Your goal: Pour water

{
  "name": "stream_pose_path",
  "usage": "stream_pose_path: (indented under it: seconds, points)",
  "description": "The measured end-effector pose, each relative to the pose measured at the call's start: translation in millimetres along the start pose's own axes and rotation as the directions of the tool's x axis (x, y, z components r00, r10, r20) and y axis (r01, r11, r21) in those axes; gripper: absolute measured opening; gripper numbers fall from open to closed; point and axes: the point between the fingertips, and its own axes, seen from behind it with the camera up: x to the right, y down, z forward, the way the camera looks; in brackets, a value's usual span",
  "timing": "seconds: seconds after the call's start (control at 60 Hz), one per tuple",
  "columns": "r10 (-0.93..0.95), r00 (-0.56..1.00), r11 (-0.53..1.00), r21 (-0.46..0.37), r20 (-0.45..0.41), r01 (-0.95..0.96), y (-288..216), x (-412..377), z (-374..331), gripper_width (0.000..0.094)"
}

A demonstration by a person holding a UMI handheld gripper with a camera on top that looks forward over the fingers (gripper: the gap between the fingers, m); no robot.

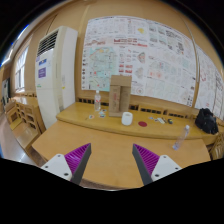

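Observation:
My gripper point(112, 165) is open and empty, its two fingers with purple pads point(78, 157) spread wide above a wooden table point(110, 150). A clear plastic water bottle point(184, 135) stands far ahead to the right on the long wooden counter point(90, 122). A white cup point(127, 118) stands on that counter, well beyond the fingers. Another small clear bottle point(97, 101) stands near a brown cardboard box point(119, 95) at the back of the counter. Nothing lies between the fingers.
A black bag point(206, 121) lies at the counter's right end. A tall white air conditioner point(52, 65) stands at the left. Posters point(135, 50) cover the wall behind. Wooden chairs point(25, 118) stand at the left. Small red things point(158, 121) lie on the counter.

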Motion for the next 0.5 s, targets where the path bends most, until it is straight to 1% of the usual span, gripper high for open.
stream_pose_path:
  seconds: [0.117, 0.2, 0.35, 0.433, 0.5]
  points:
    - [0.015, 0.999, 0.998, -0.056, -0.033, -0.017, 27.6, 38.4, 9.4, 0.0849]
    - [0.03, 0.997, 0.994, -0.1, -0.075, -0.037, 60.2, 72.5, 16.2, 0.085]
    - [0.048, 0.986, 0.984, -0.164, -0.157, -0.074, 131.2, 175.4, 45.2, 0.0848]
    - [0.056, 0.976, 0.979, -0.179, -0.211, -0.094, 161.7, 237.4, 65.6, 0.0849]
    - [0.062, 0.967, 0.979, -0.175, -0.247, -0.107, 177.6, 288.7, 85.1, 0.085]
